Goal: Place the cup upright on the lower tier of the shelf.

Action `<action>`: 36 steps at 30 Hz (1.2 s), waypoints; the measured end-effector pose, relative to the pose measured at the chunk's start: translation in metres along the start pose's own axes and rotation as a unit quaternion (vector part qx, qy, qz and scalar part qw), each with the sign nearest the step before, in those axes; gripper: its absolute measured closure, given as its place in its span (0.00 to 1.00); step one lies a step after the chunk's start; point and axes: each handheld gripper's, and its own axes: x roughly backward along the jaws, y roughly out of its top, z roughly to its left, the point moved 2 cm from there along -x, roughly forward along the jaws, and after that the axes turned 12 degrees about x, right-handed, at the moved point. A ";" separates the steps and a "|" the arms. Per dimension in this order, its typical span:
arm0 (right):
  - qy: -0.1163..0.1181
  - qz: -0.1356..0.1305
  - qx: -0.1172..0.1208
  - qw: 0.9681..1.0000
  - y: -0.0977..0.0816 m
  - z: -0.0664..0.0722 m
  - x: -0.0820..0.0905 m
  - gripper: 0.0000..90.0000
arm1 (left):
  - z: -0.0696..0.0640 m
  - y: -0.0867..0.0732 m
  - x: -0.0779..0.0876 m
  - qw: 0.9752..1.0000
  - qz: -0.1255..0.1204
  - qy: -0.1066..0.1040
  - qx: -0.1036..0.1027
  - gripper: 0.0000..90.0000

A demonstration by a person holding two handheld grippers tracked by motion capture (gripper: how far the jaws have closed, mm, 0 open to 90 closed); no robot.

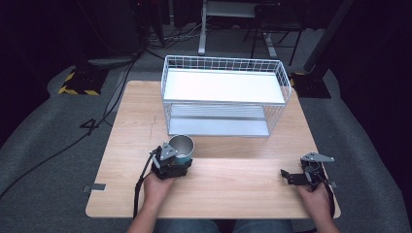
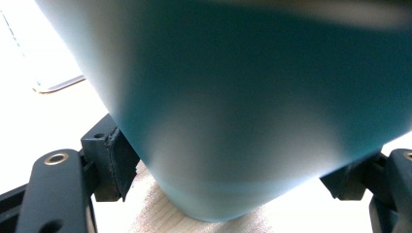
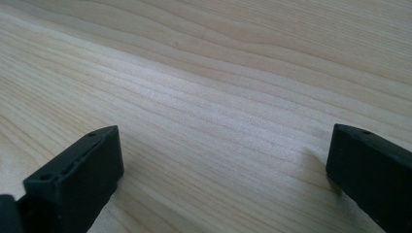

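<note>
Standing upright, teal cup (image 1: 182, 148), steel-lined.

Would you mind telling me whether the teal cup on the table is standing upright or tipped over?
Upright: the teal cup stands on its base on the table, its open mouth facing up, with the left gripper shut on it.

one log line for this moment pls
left gripper: shut on teal cup | cup: upright on table, before wire rack | right gripper: open, nothing between

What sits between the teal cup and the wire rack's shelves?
Nothing visible. The teal cup stands on bare table just in front of the wire rack, gripped by the left gripper. Both shelves look bare, and the front is open.
</note>
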 end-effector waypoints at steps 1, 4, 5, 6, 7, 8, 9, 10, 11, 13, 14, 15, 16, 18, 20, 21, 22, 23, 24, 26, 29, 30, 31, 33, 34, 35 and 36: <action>0.000 0.000 -0.001 1.000 0.000 0.000 0.000 0.00 | 0.000 0.000 0.000 1.000 -0.001 0.002 0.000 0.24; 0.000 0.000 -0.001 1.000 0.000 0.000 0.000 0.00 | 0.000 0.000 0.000 1.000 -0.001 0.004 0.001 0.25; 0.000 0.000 -0.001 1.000 0.000 0.000 0.000 0.00 | 0.000 0.000 0.000 1.000 0.000 0.005 0.006 0.25; 0.000 0.000 -0.001 1.000 0.000 0.000 0.000 0.00 | 0.000 0.000 0.000 1.000 0.000 0.005 0.006 0.25; 0.000 0.000 0.000 1.000 0.000 0.000 0.000 0.00 | 0.000 0.000 0.000 1.000 -0.001 0.005 0.006 0.25; 0.000 0.000 -0.001 1.000 0.000 0.000 0.000 0.00 | 0.000 0.001 0.000 1.000 -0.001 0.006 0.007 0.25; 0.000 0.000 -0.001 1.000 0.000 0.000 0.000 0.00 | 0.000 0.001 0.000 1.000 0.000 0.006 0.008 0.25; 0.000 0.000 -0.001 1.000 0.000 0.000 0.000 0.00 | 0.000 0.001 0.000 1.000 0.000 0.008 0.009 0.25; 0.000 0.000 -0.001 1.000 0.000 0.000 0.000 0.00 | 0.001 0.001 0.000 1.000 0.002 0.008 0.008 0.25; 0.000 0.000 -0.001 1.000 0.000 0.000 0.000 0.00 | 0.001 0.002 0.000 1.000 0.000 0.007 0.012 0.25; 0.000 0.000 -0.001 1.000 0.000 0.000 0.000 0.00 | 0.002 0.002 0.001 1.000 -0.002 0.006 0.012 0.25; 0.000 0.000 -0.001 1.000 0.000 0.000 0.000 0.00 | 0.002 0.003 0.002 1.000 -0.007 0.004 0.014 0.25; 0.000 0.000 -0.001 1.000 0.000 0.000 0.000 0.00 | 0.002 0.003 0.002 1.000 -0.007 0.004 0.014 0.25; 0.000 0.000 -0.001 1.000 0.000 0.000 0.000 0.00 | 0.001 0.005 0.004 1.000 -0.011 0.002 0.011 0.25; 0.000 0.000 0.000 1.000 0.000 0.000 0.000 0.00 | -0.001 0.008 0.006 1.000 -0.012 0.003 0.008 0.25; 0.000 0.000 -0.001 1.000 0.000 0.000 0.000 0.00 | -0.003 0.009 0.007 1.000 -0.009 0.003 0.006 0.25; 0.000 0.000 -0.001 1.000 0.000 0.000 0.000 0.00 | -0.005 0.011 0.007 1.000 -0.010 0.002 0.007 0.25; -0.001 0.000 -0.001 1.000 0.001 0.000 0.000 0.00 | -0.006 0.013 0.007 1.000 -0.008 0.001 0.000 0.25; -0.001 0.000 -0.001 1.000 0.001 0.000 0.000 0.00 | -0.009 0.014 0.007 1.000 -0.007 0.000 -0.002 0.25; -0.001 0.000 -0.001 1.000 0.001 0.000 -0.001 0.00 | -0.016 0.018 0.006 1.000 -0.008 -0.002 -0.009 0.25; -0.001 0.000 -0.001 1.000 0.001 0.000 -0.001 0.00 | -0.022 0.023 0.004 1.000 -0.003 -0.010 -0.012 0.25; -0.001 0.000 -0.001 1.000 0.001 0.000 -0.001 0.00 | -0.024 0.026 0.003 1.000 -0.004 -0.010 -0.018 0.25; -0.001 0.000 -0.001 1.000 0.001 0.000 -0.001 0.00 | -0.028 0.029 0.001 1.000 -0.005 -0.014 -0.018 0.25; -0.001 0.000 -0.001 1.000 0.001 0.000 -0.001 0.00 | -0.032 0.033 -0.003 1.000 -0.008 -0.021 -0.013 0.25; -0.001 0.000 -0.001 1.000 0.001 0.000 -0.001 0.00 | -0.032 0.033 -0.003 1.000 -0.008 -0.021 -0.013 0.25; -0.001 0.000 -0.001 1.000 0.001 0.000 -0.001 0.00 | -0.034 0.035 -0.005 1.000 -0.005 -0.022 -0.013 0.25; -0.001 0.000 -0.001 1.000 0.001 0.000 -0.001 0.00 | -0.035 0.037 -0.007 1.000 -0.004 -0.023 -0.013 0.25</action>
